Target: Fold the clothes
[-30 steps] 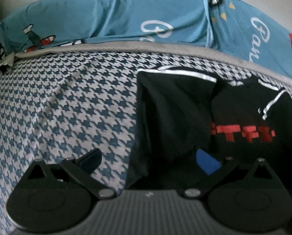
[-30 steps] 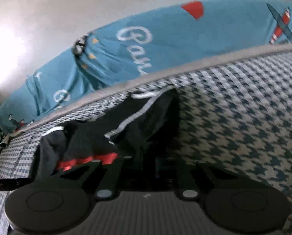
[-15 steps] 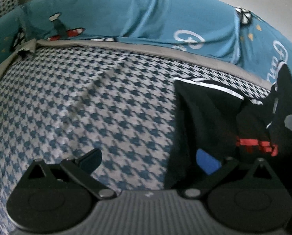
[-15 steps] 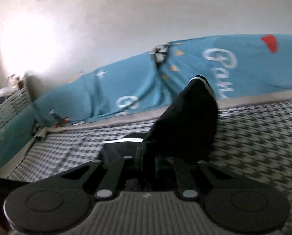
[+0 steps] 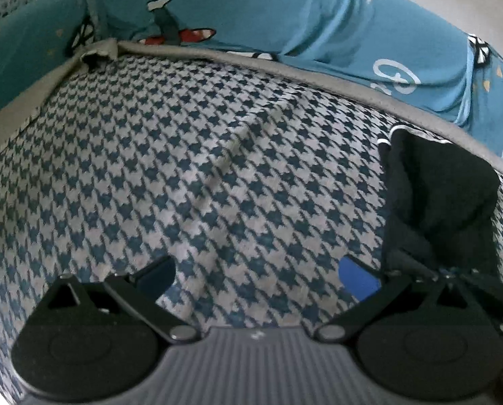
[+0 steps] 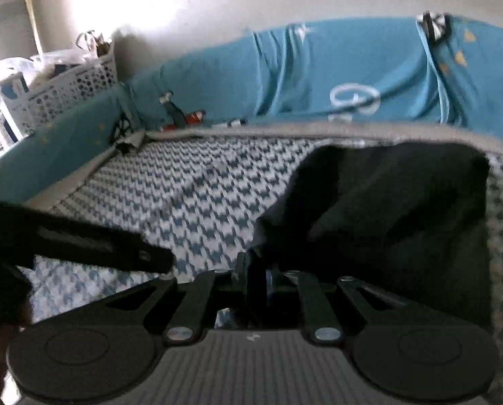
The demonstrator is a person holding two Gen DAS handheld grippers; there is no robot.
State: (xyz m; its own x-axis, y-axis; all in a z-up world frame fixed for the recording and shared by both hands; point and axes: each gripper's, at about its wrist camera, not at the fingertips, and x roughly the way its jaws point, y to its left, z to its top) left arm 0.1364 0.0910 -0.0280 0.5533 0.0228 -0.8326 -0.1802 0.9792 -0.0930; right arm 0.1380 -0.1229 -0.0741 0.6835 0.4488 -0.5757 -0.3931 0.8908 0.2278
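Nearest the right wrist camera, the right gripper (image 6: 256, 280) has its two black fingers pinched together on a fold of the black fabric garment (image 6: 386, 209), which bunches up just beyond the fingertips and drapes away to the right over the blue-and-white houndstooth bed cover (image 6: 190, 195). To that gripper's left, a dark bar crosses the lower left of the view; it appears to be part of the left gripper, just beside the right one.

In the left wrist view, the left gripper (image 5: 256, 273) stands with its jaws spread wide, nothing between them but bare houndstooth cover. The black garment lies off to its right, its crumpled mass rising past the right fingertip and reaching back toward the grey piped edge (image 5: 285, 67) of the cover.

So the garment sits to the right of the empty left gripper and already in the right one's grip; the right hand is the nearer. Its long axis cannot be judged while it hangs bunched.

Farther back, a turquoise printed bedsheet (image 6: 319, 77) runs along the pale wall, with a white perforated plastic basket (image 6: 72, 91) at the far left.
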